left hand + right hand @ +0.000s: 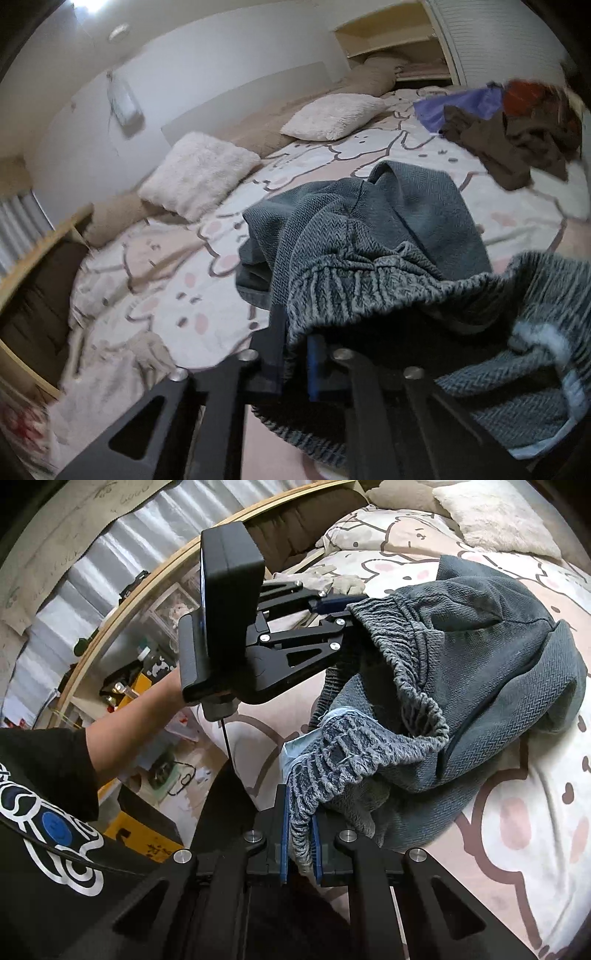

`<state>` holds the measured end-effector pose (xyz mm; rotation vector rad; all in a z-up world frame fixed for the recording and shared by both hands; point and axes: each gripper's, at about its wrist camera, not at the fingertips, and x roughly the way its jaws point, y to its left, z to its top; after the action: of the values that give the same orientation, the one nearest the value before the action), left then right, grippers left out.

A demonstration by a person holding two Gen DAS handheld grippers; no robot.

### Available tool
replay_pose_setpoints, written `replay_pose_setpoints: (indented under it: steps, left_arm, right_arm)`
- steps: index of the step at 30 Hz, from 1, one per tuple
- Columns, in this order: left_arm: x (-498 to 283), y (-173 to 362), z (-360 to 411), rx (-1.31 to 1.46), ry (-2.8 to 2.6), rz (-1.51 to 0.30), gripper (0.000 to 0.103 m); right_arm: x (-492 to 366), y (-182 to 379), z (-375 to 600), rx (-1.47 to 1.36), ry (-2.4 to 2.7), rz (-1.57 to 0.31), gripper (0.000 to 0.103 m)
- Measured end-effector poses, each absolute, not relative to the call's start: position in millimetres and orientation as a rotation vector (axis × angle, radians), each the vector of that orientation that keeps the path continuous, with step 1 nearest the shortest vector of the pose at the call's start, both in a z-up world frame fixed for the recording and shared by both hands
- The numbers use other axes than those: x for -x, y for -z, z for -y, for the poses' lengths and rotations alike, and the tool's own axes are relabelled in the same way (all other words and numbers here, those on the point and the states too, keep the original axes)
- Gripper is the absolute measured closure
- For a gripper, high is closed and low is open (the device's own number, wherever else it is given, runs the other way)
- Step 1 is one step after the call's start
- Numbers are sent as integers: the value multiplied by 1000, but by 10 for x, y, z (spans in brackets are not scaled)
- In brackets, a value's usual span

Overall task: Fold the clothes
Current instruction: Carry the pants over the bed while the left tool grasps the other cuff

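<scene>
While the grey-blue trousers (480,657) lie bunched on the bed (524,849), both the left gripper (341,611) and right gripper (299,843) clamp their jaws on the elastic waistband (369,760).

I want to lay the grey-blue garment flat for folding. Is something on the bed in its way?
Nothing visible blocks it. Both claws, left and right, grip the garment's elastic waistband; the bedspread around it looks bare. The clothes pile lies farther off.
</scene>
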<state>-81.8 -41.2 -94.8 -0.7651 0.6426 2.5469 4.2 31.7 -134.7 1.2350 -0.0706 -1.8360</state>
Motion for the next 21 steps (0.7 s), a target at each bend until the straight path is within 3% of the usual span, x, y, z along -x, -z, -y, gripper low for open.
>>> replay_pose_setpoints:
  steps: [7, 12, 13, 15, 16, 21]
  left_arm:
    - [971, 522, 482, 824, -2553, -198, 95]
    - [1012, 196, 411, 799, -2535, -14, 95]
    - [1003, 126, 367, 775, -2540, -1, 95]
    - [1015, 20, 292, 750, -2543, 14, 95]
    - [1033, -33, 250, 748, -2539, 29, 95]
    - [1121, -244, 54, 752, -2537, 73, 95]
  right_arm:
    - [-51, 1369, -446, -1227, 1930, 168, 91]
    - [-99, 1434, -579, -1236, 1991, 271, 84]
    - [-121, 1444, -590, -1236, 1999, 279, 77]
    - [-183, 1466, -609, -1234, 2025, 277, 53]
    - [-207, 1468, -616, -1232, 2044, 269, 34]
    - [-319, 1476, -651, -1219, 2131, 251, 32]
